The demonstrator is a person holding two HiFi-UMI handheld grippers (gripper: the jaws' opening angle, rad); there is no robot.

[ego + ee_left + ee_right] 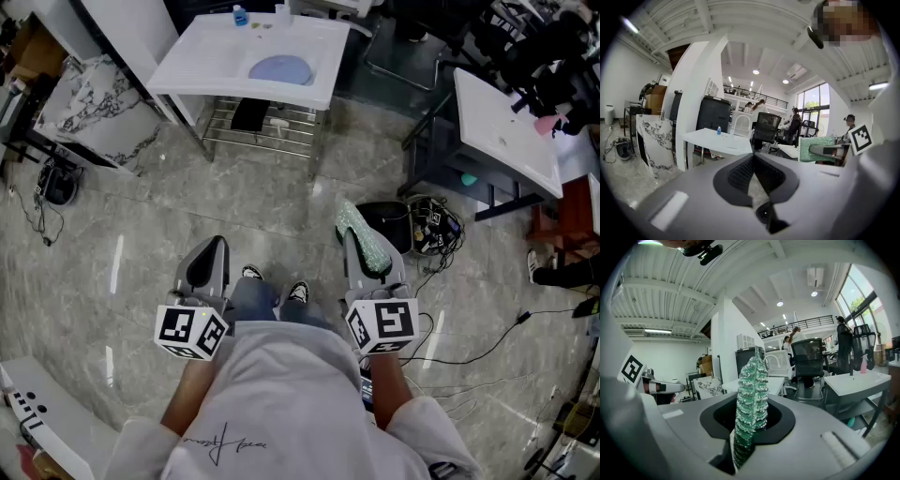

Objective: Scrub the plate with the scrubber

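Nearest the lens: person's white shirt [281,394] and two bare forearms [187,398], at 6 o'clock in the head view. Each forearm ends at a marker cube [190,330].

Right gripper [361,246]: jaws clamped on the scrubber [352,217], a green glittery pad. In the right gripper view the pad stands upright on edge between the jaws, with its top rising clear above them. Gripper points towards 12 o'clock, slightly below level.

Left gripper [209,246]: jaws closed together, nothing between them; the left gripper view shows the pads meeting. Same heading as the right one. The two are held side by side, apart.

Between the grippers, lower down: two shoes [251,272] on grey polished floor [141,225].

Outward, 12 o'clock: white sink stand [202,56]. The plate [279,68], pale blue, lies flat in its basin, well apart from the scrubber and from both grippers. A small blue bottle [240,15] stands at the stand's far edge, 11 o'clock of the plate. A wire shelf [267,131] sits under the basin.

10 o'clock: marble slab [89,108] leaning beside the stand.

2 o'clock: second white table [506,127] on a dark frame.

3 o'clock of the right gripper: tangle of cables [433,230] on the floor.
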